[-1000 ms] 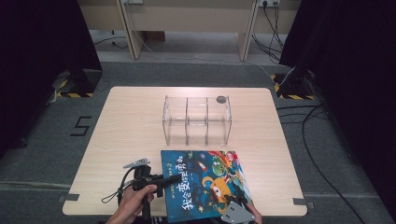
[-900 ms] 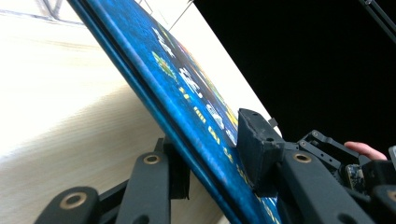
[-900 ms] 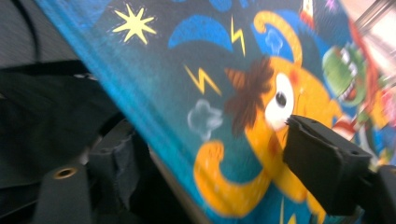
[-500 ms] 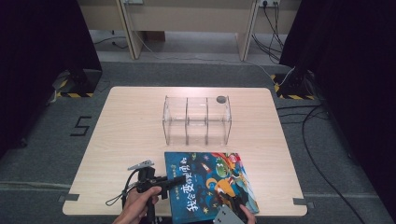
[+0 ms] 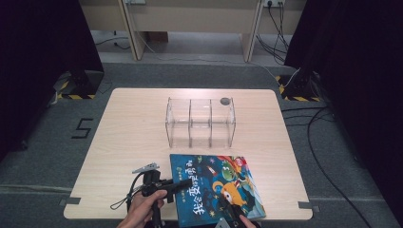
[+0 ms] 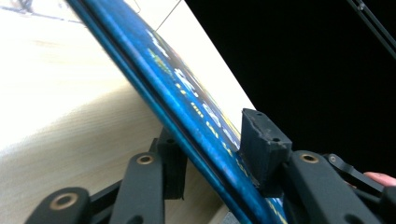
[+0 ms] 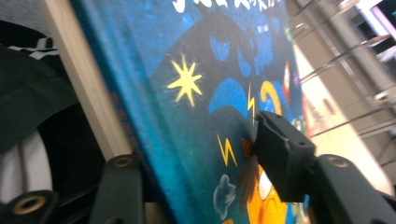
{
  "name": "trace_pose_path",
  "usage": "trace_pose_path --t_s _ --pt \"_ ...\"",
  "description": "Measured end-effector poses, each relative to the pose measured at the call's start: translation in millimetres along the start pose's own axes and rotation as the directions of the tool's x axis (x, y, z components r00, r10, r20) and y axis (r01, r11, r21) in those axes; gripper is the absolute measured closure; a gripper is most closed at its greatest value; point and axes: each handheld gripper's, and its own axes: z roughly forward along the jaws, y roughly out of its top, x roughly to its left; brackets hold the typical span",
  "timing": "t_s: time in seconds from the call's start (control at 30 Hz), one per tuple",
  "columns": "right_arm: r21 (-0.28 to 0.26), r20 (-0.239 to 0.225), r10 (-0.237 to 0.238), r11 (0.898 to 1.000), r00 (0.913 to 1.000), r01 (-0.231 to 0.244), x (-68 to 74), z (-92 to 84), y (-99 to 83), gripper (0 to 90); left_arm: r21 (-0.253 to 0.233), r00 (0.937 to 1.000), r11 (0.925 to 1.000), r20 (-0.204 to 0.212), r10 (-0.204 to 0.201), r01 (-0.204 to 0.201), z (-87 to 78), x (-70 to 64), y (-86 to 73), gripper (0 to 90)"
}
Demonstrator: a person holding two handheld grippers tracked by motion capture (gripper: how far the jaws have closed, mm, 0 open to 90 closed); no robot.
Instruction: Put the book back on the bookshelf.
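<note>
Both grippers at the book's edges.
My left gripper (image 5: 183,183) clamps the book (image 5: 216,187), level; right gripper (image 5: 227,209) jaws closing astride its near edge.

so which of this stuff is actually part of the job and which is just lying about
In the job:
- blue picture book, near table edge
- left tongs, pads pressing the book's left edge
- right tongs, jaws astride its near edge and just been closing
- clear three-bay rack, likely where the book goes

Lying about:
- small dark round thing by the rack's far right corner
- wooden table
</note>
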Motion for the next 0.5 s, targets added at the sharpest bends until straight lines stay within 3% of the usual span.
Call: trace_pose_path --t_s 0.07,0.17,0.23,0.3,0.5 --pt "-0.024 0.045 0.004 1.000 0.9990 -0.003 -1.9 -5.2 1.0 58.7 0.009 0.9998 0.9999 0.016 -0.009 0.009 0.4 0.3 0.4 55.5" --pt "-0.069 0.084 0.062 0.996 0.9945 -0.056 -10.0 -12.9 0.8 64.5 0.032 0.9993 0.9992 0.028 -0.023 0.022 2.1 -0.9 -0.8 48.4" --pt "-0.107 0.100 0.122 0.988 0.9874 -0.111 -18.3 -18.5 -1.6 66.3 0.043 0.9973 0.9981 0.057 -0.047 0.045 3.9 -1.3 -1.4 44.0" --pt "-0.138 0.088 0.181 0.976 0.9796 -0.168 -24.8 -20.9 -4.4 66.1 0.049 0.9950 0.9970 0.078 -0.063 0.059 4.8 -1.0 -1.2 41.6" --pt "-0.153 0.056 0.225 0.965 0.9727 -0.214 -30.0 -21.3 -5.1 64.9 0.023 0.9977 0.9994 0.063 -0.028 0.026 -3.6 2.9 2.0 34.3"
